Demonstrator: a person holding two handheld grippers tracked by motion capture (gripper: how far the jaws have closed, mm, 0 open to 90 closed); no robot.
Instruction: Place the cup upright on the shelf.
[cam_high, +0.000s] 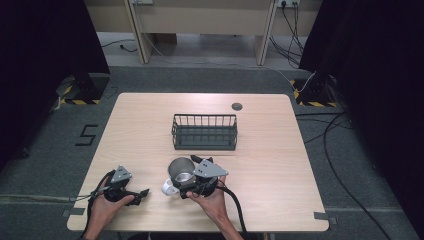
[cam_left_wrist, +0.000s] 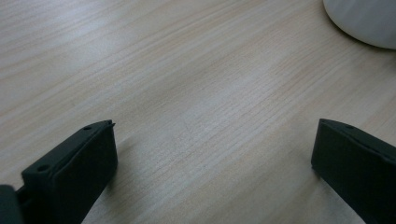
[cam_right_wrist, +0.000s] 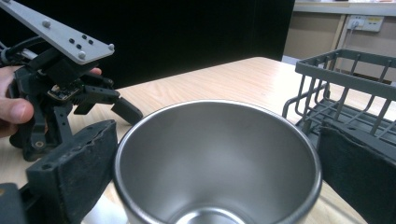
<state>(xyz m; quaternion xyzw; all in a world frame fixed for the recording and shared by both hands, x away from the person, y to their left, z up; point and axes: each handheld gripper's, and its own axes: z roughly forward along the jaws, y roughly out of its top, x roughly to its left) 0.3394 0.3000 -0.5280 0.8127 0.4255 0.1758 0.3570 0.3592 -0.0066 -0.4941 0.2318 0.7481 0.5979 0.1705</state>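
On the near edge of the table: two hand-held grippers, one cup, one wire basket waiting beyond.

Left gripper (cam_high: 131, 192): low over bare wood at the near left, jaws spread wide with nothing between them; its own view shows a white rounded thing (cam_left_wrist: 369, 21) at the upper right, most likely the handle.

White handle (cam_high: 169, 188): pokes out from the cup's left side, between the two grippers.

Cup (cam_high: 181, 171): shiny steel, upright, near the middle of the near half, just in front of the basket.

Right gripper (cam_high: 191, 184): jaws set on either side of the cup; the right gripper view shows the rim (cam_right_wrist: 217, 154) between both black pads (cam_right_wrist: 77, 170), but whether they press on it cannot be told.

Basket (cam_high: 204, 145): dark wire, nothing in it, standing just beyond the cup.

Table (cam_high: 260, 165): pale wood, smooth.

Risk, grip: smooth metal could slip through the pads if squeezed lightly, likely tipping the cup.

Risk, lift: a low carry may knock the cup's base against the basket's near wall.

Risk, handle: it could snag a wire on the way in.
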